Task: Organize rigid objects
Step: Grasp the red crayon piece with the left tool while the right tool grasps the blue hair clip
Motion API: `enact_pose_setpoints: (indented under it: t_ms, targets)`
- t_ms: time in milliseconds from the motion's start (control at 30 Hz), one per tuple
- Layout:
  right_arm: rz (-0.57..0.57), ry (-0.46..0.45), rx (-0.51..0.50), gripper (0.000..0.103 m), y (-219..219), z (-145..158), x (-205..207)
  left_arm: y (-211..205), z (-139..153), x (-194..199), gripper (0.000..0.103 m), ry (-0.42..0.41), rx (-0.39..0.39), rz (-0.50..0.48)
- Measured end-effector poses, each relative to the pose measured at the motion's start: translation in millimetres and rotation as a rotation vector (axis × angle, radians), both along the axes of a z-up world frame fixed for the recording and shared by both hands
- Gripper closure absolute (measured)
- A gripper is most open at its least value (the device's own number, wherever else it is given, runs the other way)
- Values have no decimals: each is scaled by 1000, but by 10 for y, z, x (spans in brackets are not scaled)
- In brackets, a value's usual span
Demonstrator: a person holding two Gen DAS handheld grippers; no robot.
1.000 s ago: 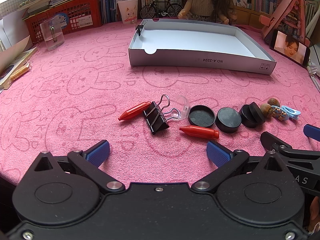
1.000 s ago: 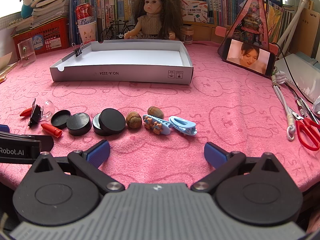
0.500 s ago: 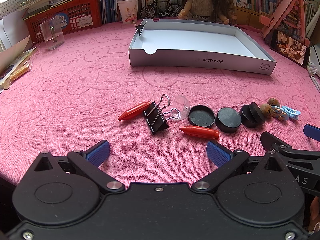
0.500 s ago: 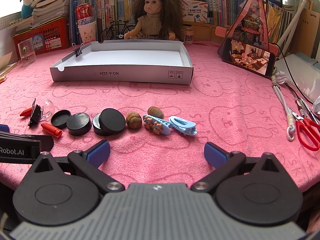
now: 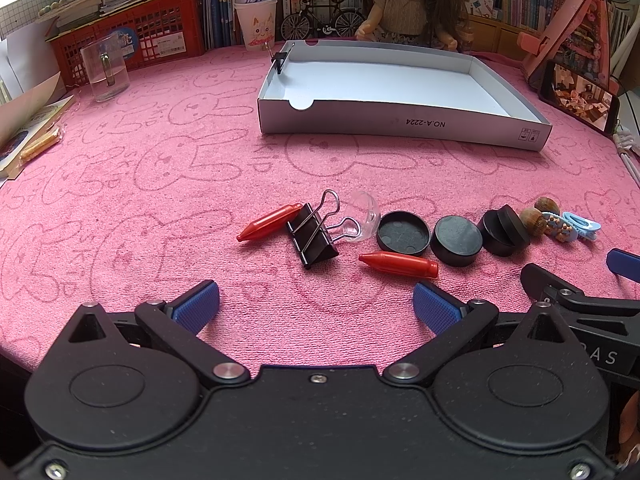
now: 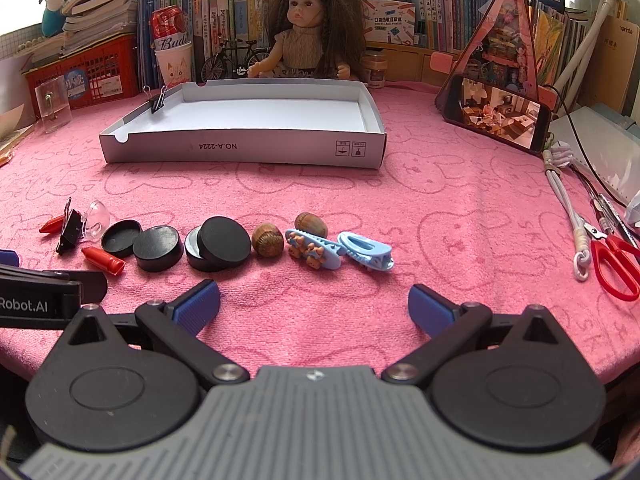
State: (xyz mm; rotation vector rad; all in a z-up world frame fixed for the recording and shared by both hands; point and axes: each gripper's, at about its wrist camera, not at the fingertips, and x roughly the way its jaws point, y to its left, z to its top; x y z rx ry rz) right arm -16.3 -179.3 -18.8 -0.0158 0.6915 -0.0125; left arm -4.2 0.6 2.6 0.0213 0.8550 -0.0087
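Loosely strung in a row across the pink cloth (image 6: 440,208) lie the small hard things: two red caps (image 5: 398,264) (image 5: 269,222), pointed like crayons; one black binder clip (image 5: 314,236) with wire handles; one clear dome (image 5: 364,216); four black round lids (image 6: 224,242), two of them leaning together; two brown acorns (image 6: 267,239); and two blue hair clips (image 6: 366,250), one carrying tiny bears (image 6: 314,249). Behind the row sits a shallow white box (image 6: 248,150), bare inside, with a second binder clip (image 6: 158,100) pinched on its left rim. Both grippers hover low at the near edge: the left gripper (image 5: 316,306) stands wide open and holds nothing, and the right gripper (image 6: 314,304) is spread just as wide, likewise free.
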Motion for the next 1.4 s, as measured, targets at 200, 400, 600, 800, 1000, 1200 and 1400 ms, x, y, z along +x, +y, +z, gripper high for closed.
enact_pose_setpoints:
  t_ms: [200,400,600,800,1000,1200,1400]
  targets:
    - [4,-4,4,0,-28,-2,4,24,12,-50,0,-44,-2,-8]
    - [30,-6,12,0,-37,3,-3,88,-7,-94,5,-88,-29,-13]
    - [14,-84,46,0,-124,122,-65,285,145,-156,20,-166,-109,23]
    - [-65,-136,24,9,-229,188,-70,411,263,-169,44,-244,-88,84]
    - [-131,-138,39,26,-303,141,-93,568,177,-124,77,-193,-90,166]
    - [-168,-122,20,45,-334,95,-66,575,58,-127,79,-151,-56,166]
    - [-161,-93,6,52,-314,37,-5,509,31,-52,80,-150,-49,154]
